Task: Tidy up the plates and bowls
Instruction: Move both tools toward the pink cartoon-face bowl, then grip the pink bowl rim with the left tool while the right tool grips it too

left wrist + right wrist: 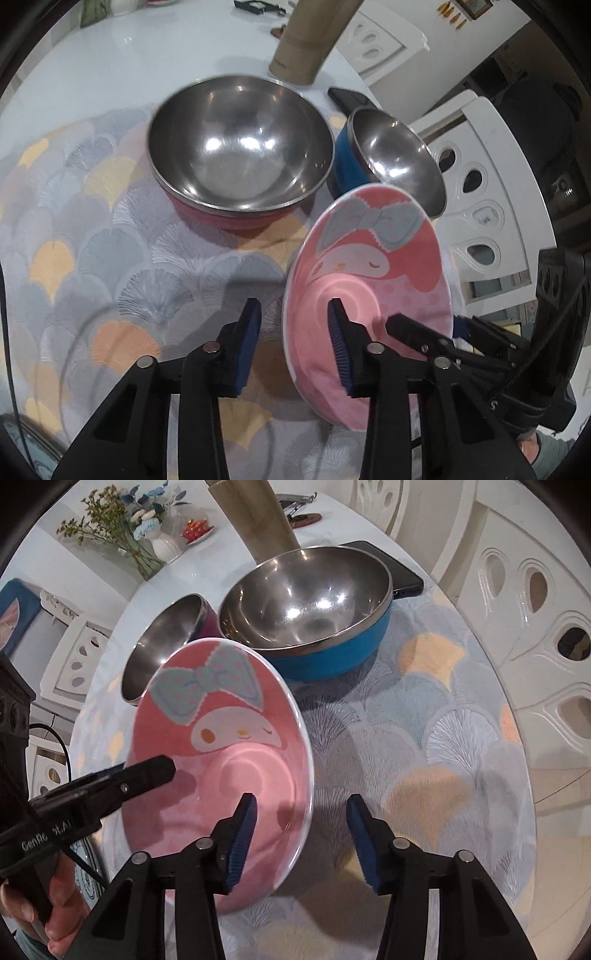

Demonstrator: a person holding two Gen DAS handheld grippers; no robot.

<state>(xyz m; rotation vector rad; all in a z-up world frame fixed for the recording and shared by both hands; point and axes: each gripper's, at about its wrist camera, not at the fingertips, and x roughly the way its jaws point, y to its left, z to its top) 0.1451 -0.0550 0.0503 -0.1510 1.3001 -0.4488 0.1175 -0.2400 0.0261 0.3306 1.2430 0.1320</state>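
Landmark: the pink bowl (369, 295), printed with a cartoon face and a bow, sitting on the patterned cloth (92, 258) that covers the worktop (110, 55).

Left tongs (293, 314): jaws apart, straddling the pink bowl's near rim, one pad inside the bowl and one outside. No pad visibly presses the wall; no grip established.

Right tongs (301, 812): jaws apart, straddling the opposite rim in the same way, one pad inside, one over the cloth. No grip evident either.

Beyond the pink bowl stand two steel-lined bowls: the red-sided bowl (240, 147) and the blue-sided bowl (306, 605). They sit side by side, close together, each empty and separate. A dark phone (399, 572) lies beyond the blue-sided bowl.

Assessment: organising appears at an early stage. All three bowls are unstacked; no plates are visible. In my judgement the current step is taking hold of the pink bowl by its rim; lifting, nesting and placing it remain outstanding.
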